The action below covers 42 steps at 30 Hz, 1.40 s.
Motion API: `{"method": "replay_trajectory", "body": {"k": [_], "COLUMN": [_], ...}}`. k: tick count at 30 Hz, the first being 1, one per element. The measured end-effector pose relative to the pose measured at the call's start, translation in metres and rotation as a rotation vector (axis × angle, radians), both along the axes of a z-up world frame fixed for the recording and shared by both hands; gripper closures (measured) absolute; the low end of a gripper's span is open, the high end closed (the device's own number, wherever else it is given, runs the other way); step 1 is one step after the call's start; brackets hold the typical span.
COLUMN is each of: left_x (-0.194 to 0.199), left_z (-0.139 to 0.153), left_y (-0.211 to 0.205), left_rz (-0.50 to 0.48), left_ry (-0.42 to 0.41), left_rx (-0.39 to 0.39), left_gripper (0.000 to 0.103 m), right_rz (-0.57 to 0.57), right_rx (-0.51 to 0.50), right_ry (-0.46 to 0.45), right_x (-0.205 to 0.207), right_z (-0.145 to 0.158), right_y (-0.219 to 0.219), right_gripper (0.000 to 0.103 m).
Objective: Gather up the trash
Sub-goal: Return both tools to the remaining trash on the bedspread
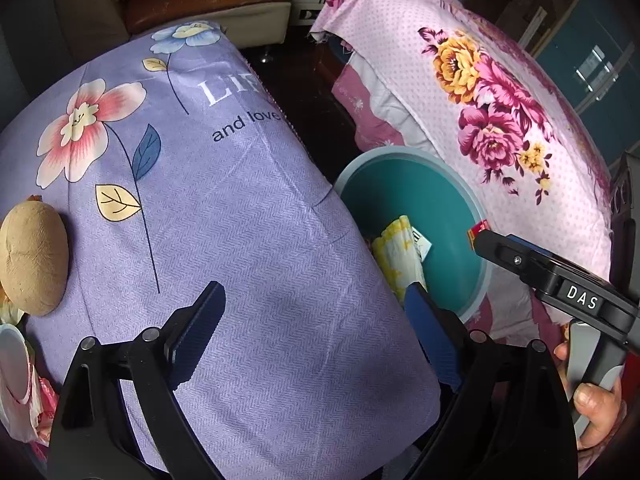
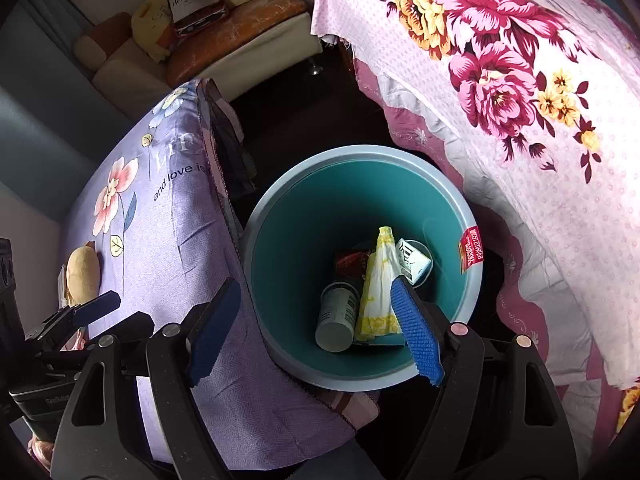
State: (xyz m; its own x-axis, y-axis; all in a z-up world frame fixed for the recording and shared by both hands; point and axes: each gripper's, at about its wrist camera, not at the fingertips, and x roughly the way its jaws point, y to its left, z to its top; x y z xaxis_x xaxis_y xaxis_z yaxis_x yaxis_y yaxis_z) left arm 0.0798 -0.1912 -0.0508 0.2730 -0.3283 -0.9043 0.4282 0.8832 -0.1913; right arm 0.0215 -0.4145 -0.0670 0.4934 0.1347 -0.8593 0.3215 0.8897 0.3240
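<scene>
A teal bin [image 2: 288, 248] stands on the floor between two cloth-covered tables; it also shows in the left wrist view [image 1: 452, 216]. Inside lie a yellow-and-white wrapper [image 2: 378, 288], a grey can [image 2: 338, 316], a white cup [image 2: 414, 262] and a dark red packet [image 2: 352, 260]. My right gripper [image 2: 316, 332] is open and empty, hovering over the bin's near rim. My left gripper [image 1: 316, 332] is open and empty above the purple cloth [image 1: 240, 240]. A tan round object [image 1: 32, 256] lies on that cloth at the left, beside pink and white wrappers [image 1: 20, 392].
A pink floral cloth [image 1: 500, 100] covers the table to the right of the bin. A sofa with cushions [image 2: 224, 40] and a Hennessy bag [image 2: 192, 0] stands at the back. Dark floor lies between the tables.
</scene>
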Motion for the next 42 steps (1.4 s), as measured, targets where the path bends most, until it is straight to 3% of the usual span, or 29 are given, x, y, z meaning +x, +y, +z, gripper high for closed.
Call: {"method": "replay_trajectory", "body": {"k": [27, 36, 42], "left_x": [0.004, 0.018, 0.033], "left_z": [0.037, 0.044, 0.038], "left_y": [0.152, 0.237, 0.308], "left_rz": [0.216, 0.362, 0.484], "left_ry": [-0.071, -0.099, -0.105], "left_rx": [-0.123, -0.141, -0.103], "left_gripper": [0.010, 0.010, 0.010], "right_rz": [0.219, 0.371, 0.516], "right_rx": [-0.152, -0.214, -0.210], "right_ry": [0.000, 0.013, 0.019], "right_x": [0.027, 0.052, 0.077], "right_z": [0.045, 0.050, 0.044], "right_y": [0.140, 0.215, 0.277], "right_gripper": [0.021, 0.021, 0.021]}}
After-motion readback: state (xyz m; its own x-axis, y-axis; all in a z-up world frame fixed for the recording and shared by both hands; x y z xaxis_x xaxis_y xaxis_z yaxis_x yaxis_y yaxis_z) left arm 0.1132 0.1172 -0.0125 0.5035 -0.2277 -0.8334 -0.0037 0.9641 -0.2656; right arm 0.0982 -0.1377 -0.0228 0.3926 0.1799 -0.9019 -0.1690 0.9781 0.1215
